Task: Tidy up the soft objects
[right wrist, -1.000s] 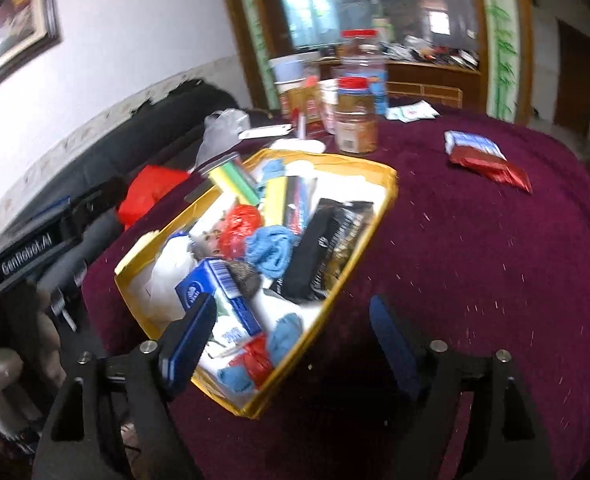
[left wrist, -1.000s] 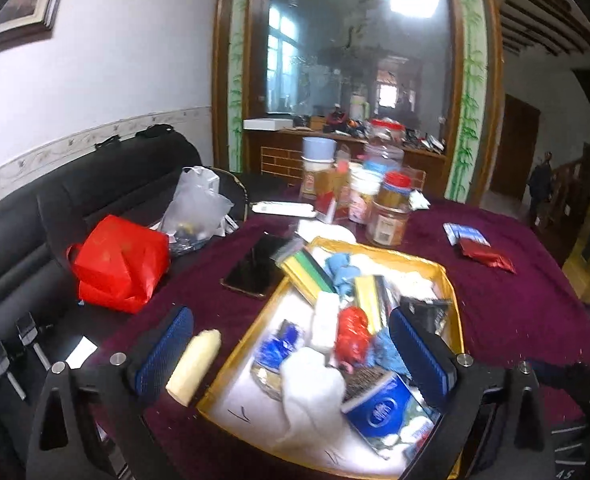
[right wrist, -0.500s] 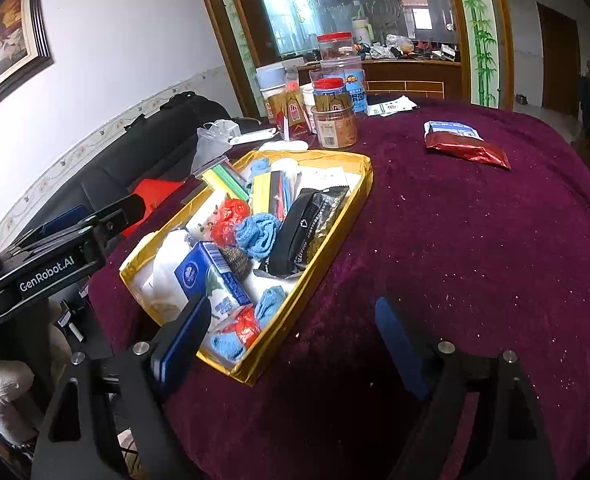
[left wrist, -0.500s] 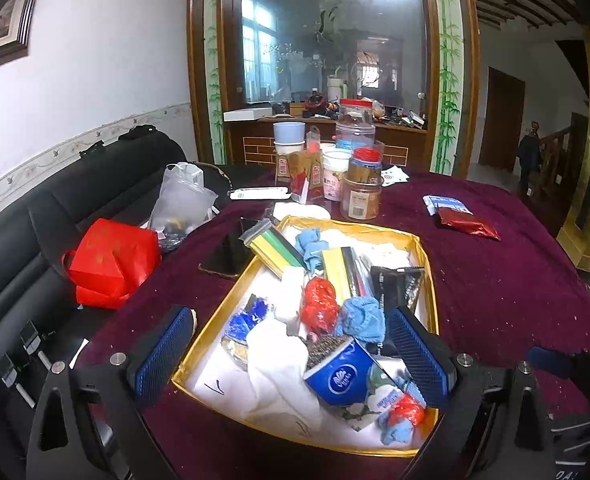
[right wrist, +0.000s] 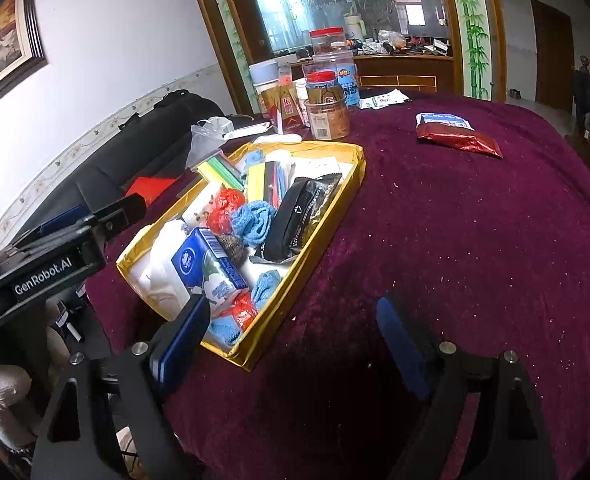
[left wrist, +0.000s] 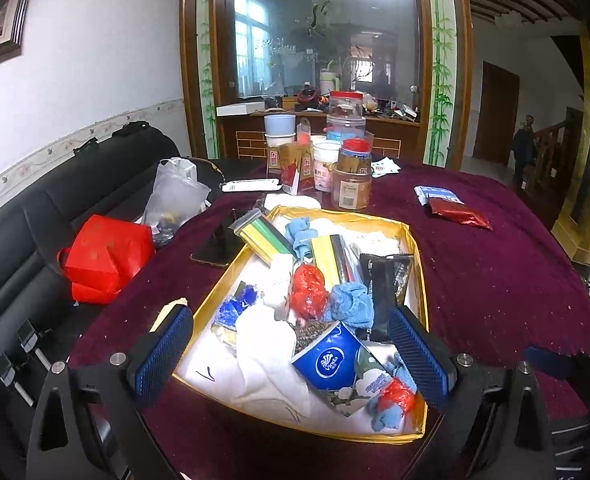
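Note:
A yellow tray (left wrist: 421,276) (right wrist: 337,196) on the maroon tablecloth holds mixed soft items: a white cloth (left wrist: 267,356), a blue tissue pack (left wrist: 329,362) (right wrist: 199,258), a red mesh ball (left wrist: 309,288) (right wrist: 225,208), a blue knitted cloth (left wrist: 353,304) (right wrist: 253,220), a black packet (left wrist: 385,280) (right wrist: 301,216) and yellow-green sponge packs (left wrist: 265,236). My left gripper (left wrist: 291,358) is open and empty, hovering over the tray's near end. My right gripper (right wrist: 295,344) is open and empty, over the tablecloth beside the tray's near right corner.
Jars, cups and boxes (left wrist: 351,184) stand behind the tray. A red and a blue packet (left wrist: 459,212) (right wrist: 457,138) lie far right. A phone (left wrist: 219,240), a clear bag (left wrist: 177,200) and a red bag (left wrist: 105,256) lie left, by a black sofa (left wrist: 35,240).
Both grippers have pulled back and risen, so the tray sits farther off and more fully in view. The cream cylinder beside the tray's left edge is now hidden behind my left finger.

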A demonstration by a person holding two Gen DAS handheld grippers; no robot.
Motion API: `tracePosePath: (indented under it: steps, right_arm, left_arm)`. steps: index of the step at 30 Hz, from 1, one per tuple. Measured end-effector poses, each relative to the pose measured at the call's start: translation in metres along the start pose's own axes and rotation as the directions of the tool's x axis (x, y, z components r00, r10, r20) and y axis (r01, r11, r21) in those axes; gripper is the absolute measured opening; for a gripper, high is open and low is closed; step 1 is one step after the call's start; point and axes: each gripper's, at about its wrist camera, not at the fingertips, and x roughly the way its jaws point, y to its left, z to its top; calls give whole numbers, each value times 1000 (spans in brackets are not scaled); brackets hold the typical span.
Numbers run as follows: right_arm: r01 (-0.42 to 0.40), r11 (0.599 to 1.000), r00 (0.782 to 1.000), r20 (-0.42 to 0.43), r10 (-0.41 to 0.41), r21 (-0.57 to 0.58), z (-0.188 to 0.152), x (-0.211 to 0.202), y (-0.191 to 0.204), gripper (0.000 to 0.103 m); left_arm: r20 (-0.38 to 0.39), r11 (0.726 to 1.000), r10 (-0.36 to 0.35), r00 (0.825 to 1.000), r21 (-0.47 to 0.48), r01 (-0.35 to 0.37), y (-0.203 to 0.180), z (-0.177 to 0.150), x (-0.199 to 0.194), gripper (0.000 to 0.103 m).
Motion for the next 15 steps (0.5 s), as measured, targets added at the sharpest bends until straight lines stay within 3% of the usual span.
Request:
tracePosePath:
  steps: [3,5,9,15]
  right_arm:
    - [12,1000,1000,4,-12,-13,-2,0,2,85]
    - [19,1000,1000,3,-19,-24,-1,2,3,85]
    - [17,999,1000,6,-17,-35,0,2,7,85]
    - [29,998,1000,-8,-29,-62,-2,7,11,85]
  left_arm:
    - [27,1000,3,1000,-19,-2,3,-1,-4,102]
    - [97,999,16,995,-53,-11,6,0,-18,103]
    - [225,983,-146,963,-76,167,14,2,-40,103]
    - [137,994,-47,989,-88,59,12,4,-25,103]
